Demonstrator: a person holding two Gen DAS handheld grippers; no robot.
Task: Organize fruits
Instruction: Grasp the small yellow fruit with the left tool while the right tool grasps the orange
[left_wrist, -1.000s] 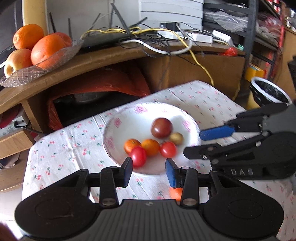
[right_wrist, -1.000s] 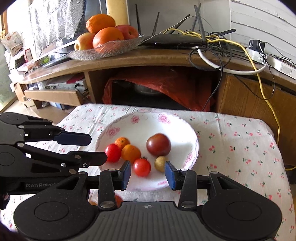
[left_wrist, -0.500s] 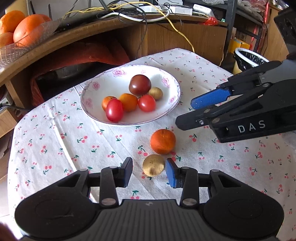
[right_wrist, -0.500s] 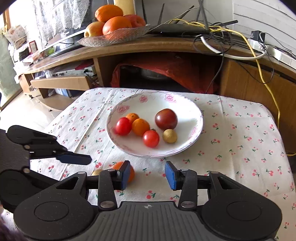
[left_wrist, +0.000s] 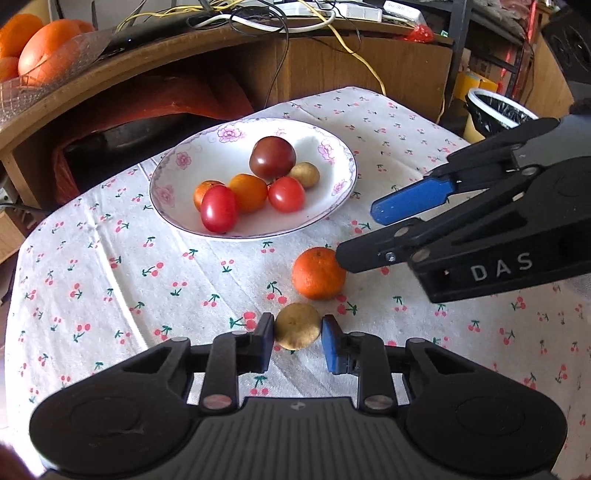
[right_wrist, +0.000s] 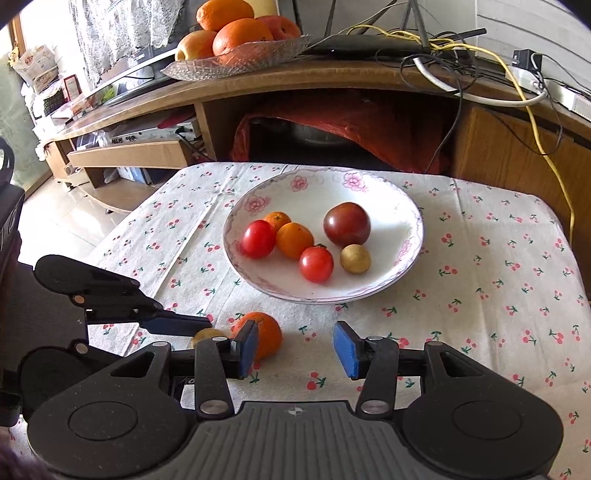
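Observation:
A small yellow-brown fruit (left_wrist: 297, 326) lies on the cherry-print tablecloth, and my left gripper (left_wrist: 298, 345) is shut on it, a pad against each side. Just beyond it sits a loose mandarin (left_wrist: 317, 273). My right gripper (right_wrist: 295, 349) is by that mandarin (right_wrist: 267, 332) with its jaws opening. The mandarin lies at the tip of its left finger, partly hidden by it, and no pad presses on it. Further back, a white flowered bowl (left_wrist: 347, 166) holds a dark tomato (left_wrist: 273, 157), two red tomatoes, two small orange fruits and another small yellow-brown one.
A glass dish (right_wrist: 236, 62) of oranges and an apple stands on the wooden shelf behind the table, beside a tangle of cables (right_wrist: 443, 55). A bin with a black liner (left_wrist: 495, 110) stands off the table's far right. The cloth's left edge drops to the floor.
Both views have dropped from the bowl to the two loose fruits. My left jaws have closed onto the small yellow-brown fruit. My right jaws have spread wider beside the mandarin.

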